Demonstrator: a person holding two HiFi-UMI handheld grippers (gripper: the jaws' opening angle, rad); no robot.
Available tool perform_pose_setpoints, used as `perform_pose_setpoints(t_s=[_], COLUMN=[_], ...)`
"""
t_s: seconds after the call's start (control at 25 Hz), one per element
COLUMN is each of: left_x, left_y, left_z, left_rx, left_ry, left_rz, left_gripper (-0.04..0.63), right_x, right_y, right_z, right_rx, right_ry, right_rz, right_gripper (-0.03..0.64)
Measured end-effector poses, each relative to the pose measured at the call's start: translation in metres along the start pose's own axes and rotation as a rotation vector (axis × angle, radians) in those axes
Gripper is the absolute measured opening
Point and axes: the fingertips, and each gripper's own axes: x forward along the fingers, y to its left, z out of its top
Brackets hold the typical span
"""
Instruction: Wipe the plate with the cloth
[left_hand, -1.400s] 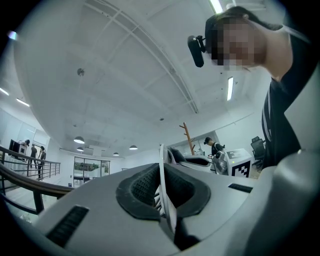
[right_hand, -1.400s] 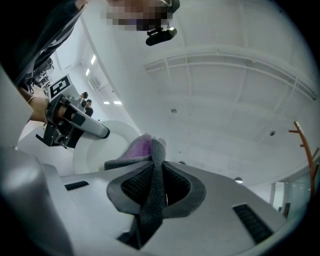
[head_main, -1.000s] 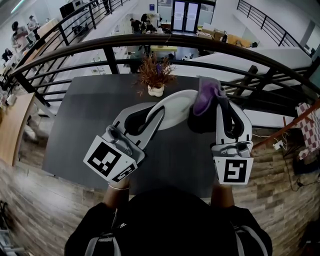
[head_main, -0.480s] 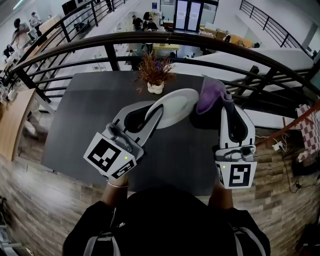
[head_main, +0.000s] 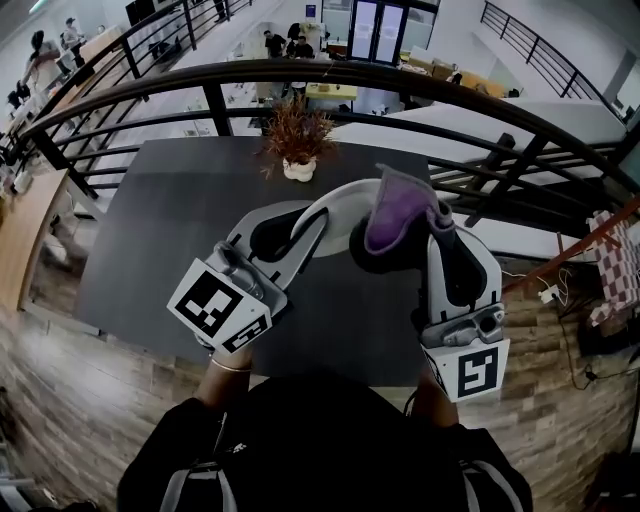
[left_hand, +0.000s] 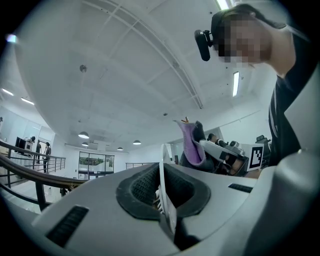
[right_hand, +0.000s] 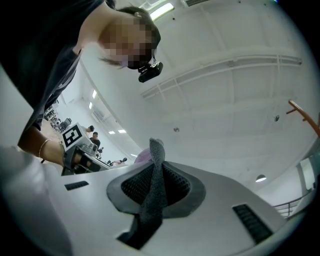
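Gripping the white plate (head_main: 345, 210) by its rim, the left gripper (head_main: 312, 230) is holding it tilted on edge above the dark table (head_main: 150, 230), with its jaws clamping the thin edge. The right gripper (head_main: 395, 248) is pinching the purple-and-grey cloth (head_main: 395, 208) between closed jaws and is holding it up just beside the plate's right edge. Whether the two are touching is unclear, and a small potted plant (head_main: 297, 140) is standing at the table's far side.

Open office, mezzanine level. Railing (head_main: 200, 76) overlooks desks (head_main: 330, 92) and people (head_main: 290, 46) below. Glass doors (head_main: 375, 25) at back.
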Motion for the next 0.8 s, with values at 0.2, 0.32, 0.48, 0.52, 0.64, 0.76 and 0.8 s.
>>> perform_pose_setpoints(t_s=[0.2, 0.32, 0.48, 0.52, 0.64, 0.76, 0.8], left_x=[0.004, 0.011, 0.019, 0.021, 0.027, 0.031, 0.032], left_y=[-0.023, -0.041, -0.058, -0.061, -0.068, -0.072, -0.072], left_z=[-0.007, -0.014, -0.014, -0.013, -0.01, -0.006, -0.004], left_rx=[-0.004, -0.008, -0.008, -0.007, 0.009, 0.016, 0.006], left_ry=[-0.003, 0.009, 0.022, 0.023, 0.021, 0.007, -0.006], left_rz=[-0.016, -0.035, -0.052, -0.057, -0.066, -0.071, -0.073], left_gripper=[0.023, 0.023, 0.023, 0.023, 0.023, 0.023, 0.023], right_x=[-0.015, -0.024, -0.031, -0.032, -0.036, -0.039, -0.039], right_y=[0.018, 0.023, 0.027, 0.029, 0.029, 0.028, 0.027], right_z=[0.009, 0.011, 0.009, 0.008, 0.003, 0.001, 0.001], right_rx=[0.029, 0.033, 0.096, 0.107, 0.118, 0.128, 0.128], right_ry=[-0.048, -0.059, -0.07, -0.07, -0.064, -0.064, -0.067], right_rz=[0.078, 0.117, 0.164, 0.177, 0.192, 0.182, 0.178], right_gripper=[0.04, 0.04, 0.04, 0.04, 0.04, 0.04, 0.04])
